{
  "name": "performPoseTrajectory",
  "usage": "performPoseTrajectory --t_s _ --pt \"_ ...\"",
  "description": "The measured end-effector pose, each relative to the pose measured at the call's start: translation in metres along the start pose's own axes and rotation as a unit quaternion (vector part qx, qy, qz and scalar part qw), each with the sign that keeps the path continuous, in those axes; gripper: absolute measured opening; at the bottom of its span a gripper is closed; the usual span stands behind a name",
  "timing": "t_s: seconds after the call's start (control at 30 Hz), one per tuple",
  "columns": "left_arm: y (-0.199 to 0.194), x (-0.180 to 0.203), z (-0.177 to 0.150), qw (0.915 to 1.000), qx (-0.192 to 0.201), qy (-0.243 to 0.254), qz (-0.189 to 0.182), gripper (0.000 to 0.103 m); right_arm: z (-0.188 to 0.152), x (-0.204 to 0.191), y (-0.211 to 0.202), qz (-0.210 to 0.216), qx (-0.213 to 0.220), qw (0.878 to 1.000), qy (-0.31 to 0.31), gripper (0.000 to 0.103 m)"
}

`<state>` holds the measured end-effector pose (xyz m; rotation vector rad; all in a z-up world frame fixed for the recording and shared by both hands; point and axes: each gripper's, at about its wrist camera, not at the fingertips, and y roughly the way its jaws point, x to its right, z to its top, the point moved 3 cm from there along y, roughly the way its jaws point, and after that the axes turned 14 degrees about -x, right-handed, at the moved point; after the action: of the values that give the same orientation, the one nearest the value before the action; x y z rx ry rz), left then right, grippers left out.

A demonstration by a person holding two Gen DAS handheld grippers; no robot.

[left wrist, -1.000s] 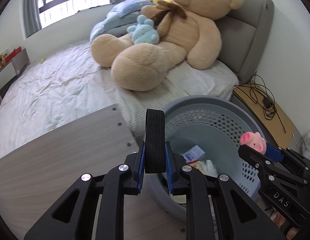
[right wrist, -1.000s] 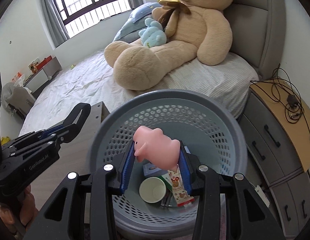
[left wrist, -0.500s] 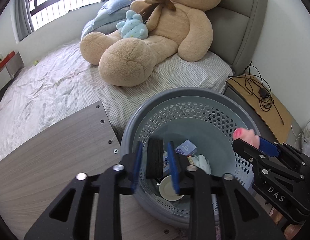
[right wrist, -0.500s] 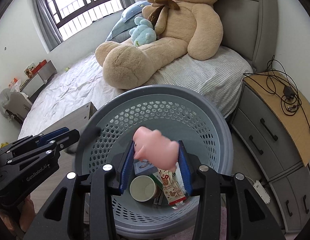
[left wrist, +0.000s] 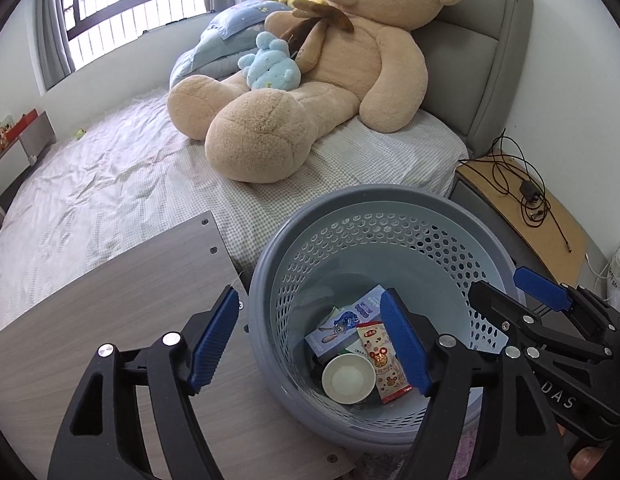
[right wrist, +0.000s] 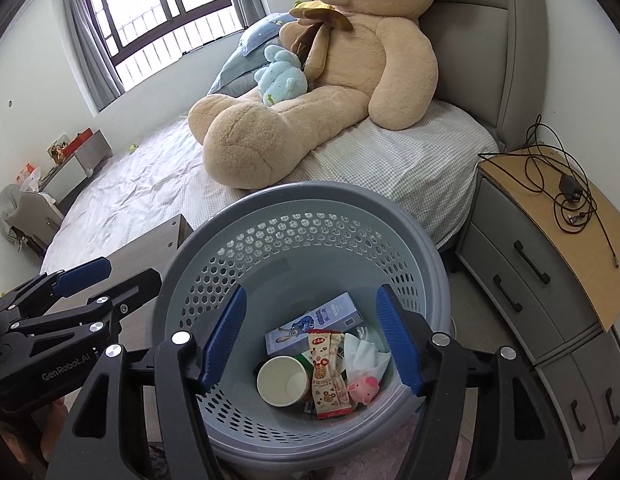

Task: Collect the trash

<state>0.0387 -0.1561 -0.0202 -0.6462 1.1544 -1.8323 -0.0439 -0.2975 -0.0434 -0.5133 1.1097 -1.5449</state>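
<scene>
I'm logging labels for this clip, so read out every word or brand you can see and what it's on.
"GenRobot.AI": side of the left gripper, right wrist view.
"DAS": side of the right gripper, left wrist view; any further letters are out of view.
Blue carton in the basket: print too small to read.
Snack wrapper: red label characters too blurred to read.

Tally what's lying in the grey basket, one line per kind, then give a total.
In the basket:
Paper cup: 1
Blue carton: 1
Snack wrapper: 1
Pink pig toy: 1
White tissue: 1
Total: 5 visible; more may lie hidden underneath.
</scene>
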Motion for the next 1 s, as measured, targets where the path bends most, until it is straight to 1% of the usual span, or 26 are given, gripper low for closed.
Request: performPoseTrajectory --t_s 0.33,0.5,0.7,1.0 --pt "-0.007 -0.003 -0.004 0.9999 0.007 -0.007 0.007 0.081 -0.002 0.001 -0.004 -0.003 -0.001 1.0 0.003 0.065" --pt "-0.01 -0.006 -0.006 0.9998 0.01 -0.013 0.01 0.088 -0.003 -0.001 -0.006 -0.003 0.002 1.0 0.002 0.066" --pt "-0.013 -0.011 -0.007 0.9997 0.011 -0.017 0.014 0.092 -0.004 -0.003 -0.007 -0.005 0.002 1.0 0.001 0.067" --pt "-0.014 -0.016 -0.006 0.9993 0.007 -0.027 0.024 0.095 -0.004 -0.006 -0.011 -0.01 0.003 1.0 -0.004 0.068"
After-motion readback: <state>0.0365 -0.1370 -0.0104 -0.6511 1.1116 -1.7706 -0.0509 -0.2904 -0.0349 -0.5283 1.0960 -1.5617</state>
